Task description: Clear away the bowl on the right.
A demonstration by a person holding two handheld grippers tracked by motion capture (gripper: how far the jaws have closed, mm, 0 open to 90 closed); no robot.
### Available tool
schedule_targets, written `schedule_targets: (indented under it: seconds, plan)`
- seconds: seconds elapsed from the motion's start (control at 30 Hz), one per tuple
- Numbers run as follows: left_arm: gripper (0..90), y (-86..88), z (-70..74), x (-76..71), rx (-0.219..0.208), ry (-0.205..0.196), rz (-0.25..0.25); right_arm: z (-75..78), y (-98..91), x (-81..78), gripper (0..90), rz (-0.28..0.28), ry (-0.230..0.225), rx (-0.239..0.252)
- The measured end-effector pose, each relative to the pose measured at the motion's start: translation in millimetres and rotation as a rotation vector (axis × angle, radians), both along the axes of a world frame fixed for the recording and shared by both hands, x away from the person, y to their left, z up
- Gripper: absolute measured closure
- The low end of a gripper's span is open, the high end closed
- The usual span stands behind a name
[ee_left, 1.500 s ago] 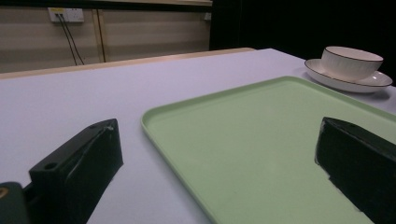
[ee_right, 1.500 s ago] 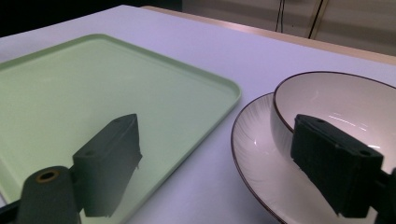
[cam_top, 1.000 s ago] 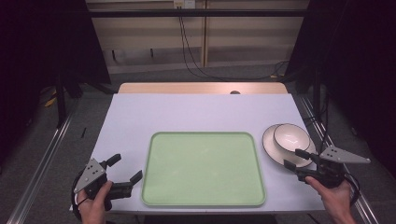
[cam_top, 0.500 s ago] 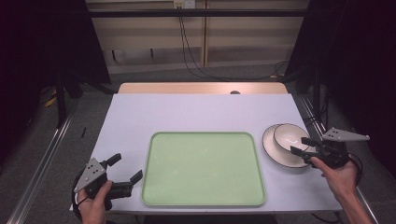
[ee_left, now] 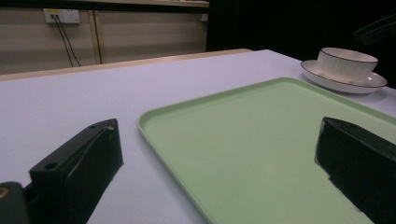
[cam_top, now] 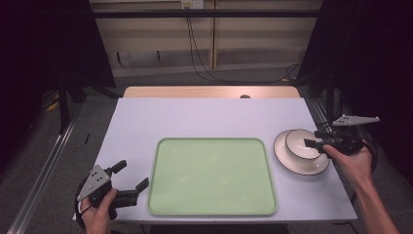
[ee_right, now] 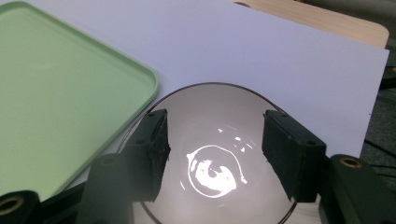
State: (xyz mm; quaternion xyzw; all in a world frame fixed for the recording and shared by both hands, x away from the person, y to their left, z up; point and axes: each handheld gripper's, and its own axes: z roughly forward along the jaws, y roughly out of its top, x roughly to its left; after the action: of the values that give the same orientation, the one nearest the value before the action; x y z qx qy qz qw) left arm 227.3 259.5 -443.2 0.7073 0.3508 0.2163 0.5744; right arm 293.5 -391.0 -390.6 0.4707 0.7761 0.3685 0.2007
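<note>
Right tongs (ee_right: 215, 156) closing, unclenched over glossy round bowl (ee_right: 210, 154); left tongs (ee_left: 219, 172) spread wide, empty.

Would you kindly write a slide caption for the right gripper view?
Right gripper poised over the bowl, jaws open and closing, beside the green tray.

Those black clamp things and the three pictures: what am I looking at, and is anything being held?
No robot here: a person holds a hand-held gripper in each hand. The high view looks down on the table. The other two pictures come from cameras riding on the grippers. On the table lie a green tray and a white bowl on a plate. The right hand-held gripper hangs over the bowl, jaws just closing but apart, gripping nothing. The left hand-held gripper rests open beside the tray.
</note>
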Motion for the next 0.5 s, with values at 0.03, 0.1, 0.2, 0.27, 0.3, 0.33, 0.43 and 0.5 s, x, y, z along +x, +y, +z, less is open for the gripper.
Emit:
schedule_targets:
  seconds: [0.03, 0.1, 0.2, 0.27, 0.3, 0.33, 0.43, 0.5]
  plan:
    - [0.8, 0.6, -0.2, 0.4, -0.002, -0.001, -0.010, 0.5, 0.2, 3.0, 43.3, -0.008, 0.010, -0.023]
    - [0.8, 0.5, -0.4, 0.5, -0.004, 0.001, -0.013, -1.7, -2.2, 13.0, 43.8, -0.038, 0.031, -0.066]
    - [0.8, 0.9, -0.5, 0.8, 0.000, 0.002, -0.005, -7.3, -7.5, 21.5, 44.1, -0.063, 0.067, -0.077]
    - [0.8, 0.9, -0.5, 0.8, -0.002, 0.003, -0.004, -9.0, -9.7, 23.3, 44.3, -0.068, 0.065, -0.087]
    - [0.8, 0.8, -0.6, 0.8, -0.003, 0.004, -0.005, -11.0, -12.1, 25.0, 44.3, -0.060, 0.061, -0.080]
    - [0.8, 0.4, -0.6, 1.0, -0.003, 0.004, -0.007, -12.1, -13.6, 25.2, 44.3, -0.071, 0.075, -0.079]
    - [0.8, -0.2, -0.3, 0.9, 0.003, 0.003, -0.008, -16.7, -18.1, 25.1, 44.4, -0.084, 0.067, -0.085]
    - [0.8, -0.5, -0.6, 0.7, 0.000, 0.004, -0.014, -19.1, -19.4, 24.0, 44.7, -0.091, 0.090, -0.095]
